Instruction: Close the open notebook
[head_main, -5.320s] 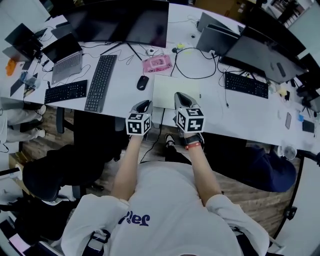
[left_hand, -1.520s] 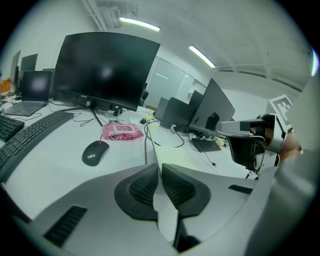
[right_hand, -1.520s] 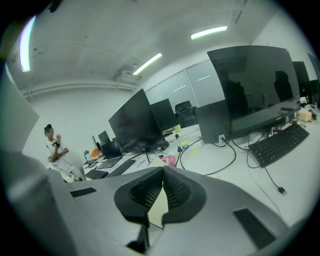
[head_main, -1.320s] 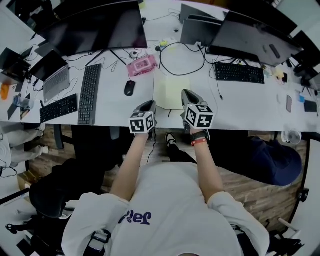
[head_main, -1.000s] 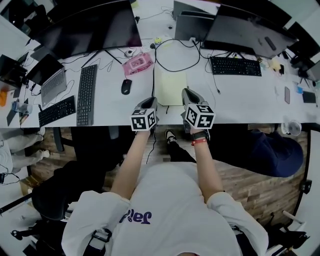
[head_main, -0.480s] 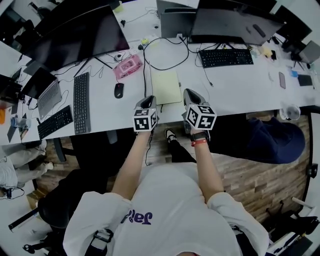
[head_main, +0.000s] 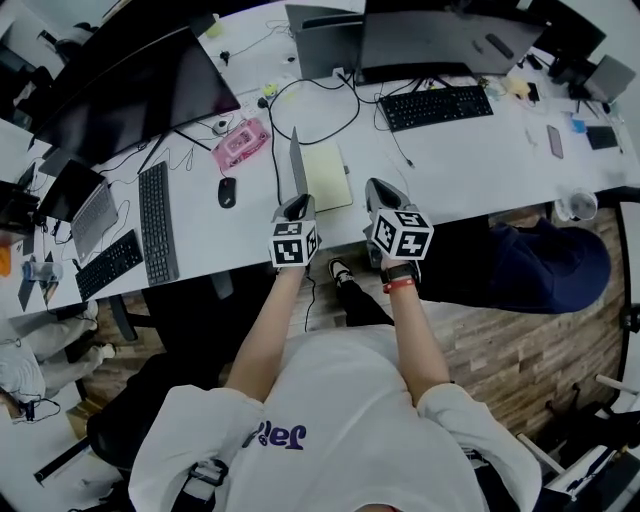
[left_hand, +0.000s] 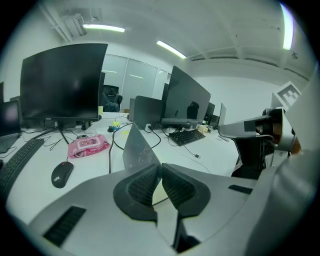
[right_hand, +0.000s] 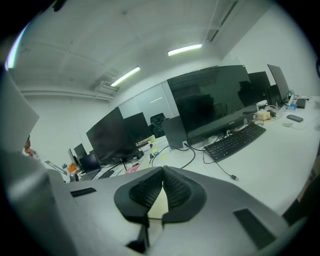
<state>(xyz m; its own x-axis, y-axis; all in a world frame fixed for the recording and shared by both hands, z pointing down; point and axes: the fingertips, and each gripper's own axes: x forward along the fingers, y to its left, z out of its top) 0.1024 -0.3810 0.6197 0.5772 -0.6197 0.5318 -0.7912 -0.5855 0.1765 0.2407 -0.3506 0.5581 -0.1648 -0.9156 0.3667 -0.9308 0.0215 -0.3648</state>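
Left tool (head_main: 293, 204) (left_hand: 161, 166): pads nearly together, having just eased a shade apart. The tips nip the near edge of the notebook's raised cover (head_main: 298, 160) (left_hand: 138, 150).
Right tool (head_main: 377, 190) (right_hand: 163, 170): pads pressed together at the tips with nothing between them. It sits just beside the left tool, at the front edge of the counter (head_main: 470, 150).
Notebook (head_main: 328, 176): lies near the counter's front edge, just beyond the two tools and roughly between them.
Cover: thin and grey, flecked with pale marks. It stands almost upright along the notebook's left side, the near edge meeting the left tool.
Page (right_hand: 161, 202): pale yellow and flat on the counter; no writing can be made out on it.
Counter: long and white.
Surroundings: a black mouse (head_main: 227, 192) (left_hand: 62, 173) lies left of the notebook, with a pink pack (head_main: 240, 143) (left_hand: 89, 146) beyond it. A black cable (left_hand: 109, 157) runs past the cover's left side. A black keyboard (head_main: 433, 105) sits further back to the right, and dark monitors (head_main: 140, 95) line the rear.
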